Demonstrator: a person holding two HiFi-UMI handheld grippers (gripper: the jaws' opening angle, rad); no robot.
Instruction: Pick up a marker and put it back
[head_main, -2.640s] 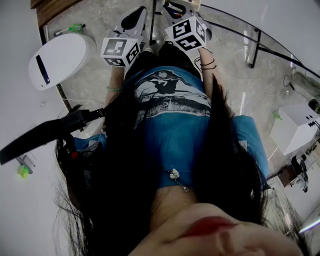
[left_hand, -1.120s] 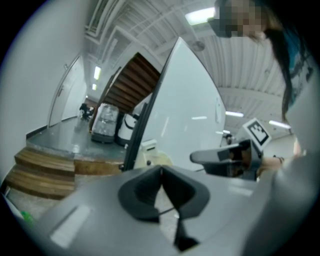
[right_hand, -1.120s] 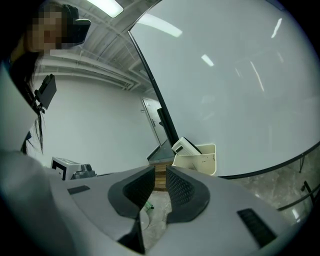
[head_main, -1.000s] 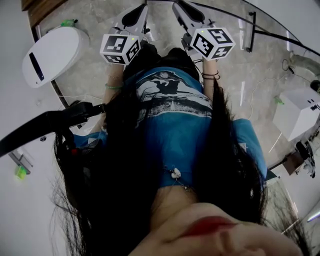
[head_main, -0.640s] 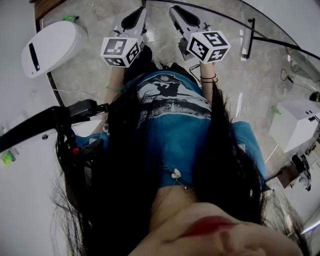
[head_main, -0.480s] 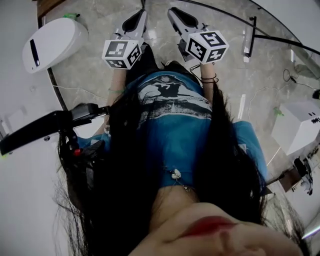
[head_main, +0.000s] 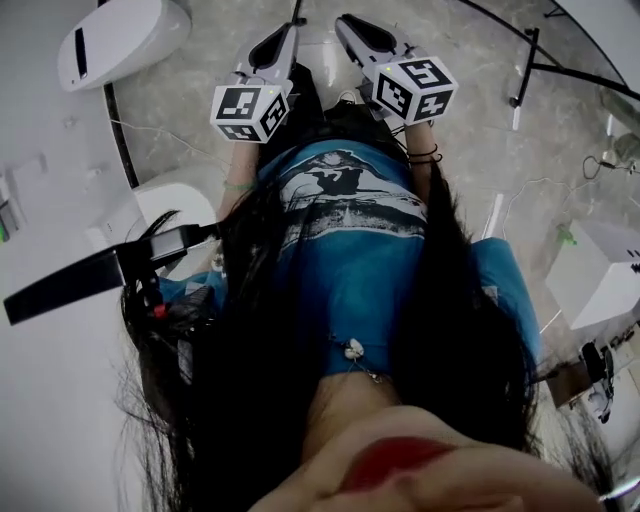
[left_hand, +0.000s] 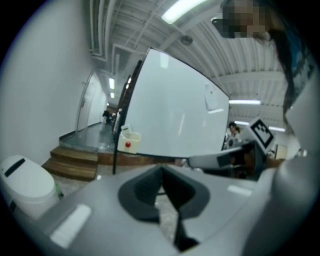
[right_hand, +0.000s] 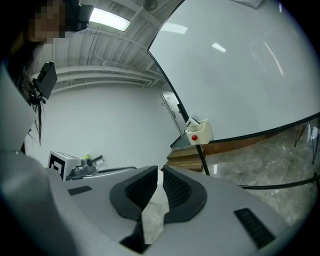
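No marker shows in any view. Both grippers are held out in front of the person's chest, side by side, pointing away over the stone floor. My left gripper (head_main: 285, 30) (left_hand: 161, 172) has its pads together with nothing between them. My right gripper (head_main: 350, 22) (right_hand: 160, 174) is closing; a narrow gap remains between its ribbed pads and nothing is in it. Ahead stands a whiteboard (left_hand: 175, 110) (right_hand: 240, 75) with a small white holder (left_hand: 128, 141) (right_hand: 199, 132) bearing a red dot hung at its lower corner.
A white rounded device (head_main: 120, 40) (left_hand: 25, 185) stands on the floor to the left. Wooden steps (left_hand: 75, 162) lie beyond it. The whiteboard's black stand leg (head_main: 520, 70) is at the right, and a white box (head_main: 600, 270) farther right. A black arm (head_main: 90, 280) juts out at left.
The head view has swung, so the white device has slid toward the top left corner. Both grippers have stayed raised side by side; the right one has drifted slightly left.
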